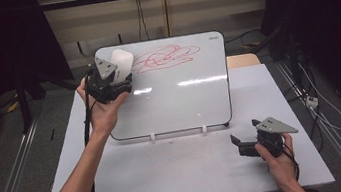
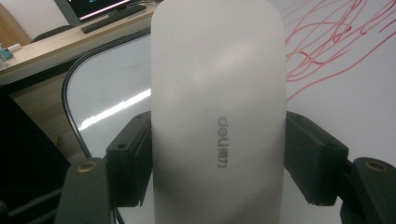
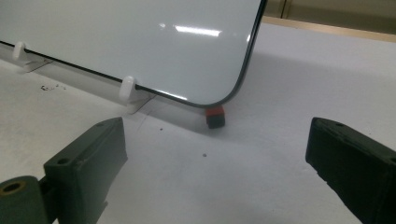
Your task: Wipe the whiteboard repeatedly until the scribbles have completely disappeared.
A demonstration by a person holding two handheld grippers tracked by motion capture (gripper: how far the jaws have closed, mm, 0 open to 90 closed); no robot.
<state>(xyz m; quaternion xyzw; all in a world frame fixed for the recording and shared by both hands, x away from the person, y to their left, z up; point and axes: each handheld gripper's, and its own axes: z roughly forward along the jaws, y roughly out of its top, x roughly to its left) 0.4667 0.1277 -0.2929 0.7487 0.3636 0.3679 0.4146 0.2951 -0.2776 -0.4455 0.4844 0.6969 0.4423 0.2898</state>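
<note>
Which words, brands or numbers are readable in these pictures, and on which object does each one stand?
"deli", followed by small characters too blurred to read: on the white eraser.
Small dark mark at the top right corner of the whiteboard: too small to read.
Red scribble on the whiteboard: no letters.

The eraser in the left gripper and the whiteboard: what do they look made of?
The eraser, clamped by the left gripper, looks like matte white plastic: smooth shell, soft sheen, printed grey logo. The whiteboard looks glossy, coated or glass, unclear which: sharp lamp reflections, thin dark edge, red scribble.
</note>
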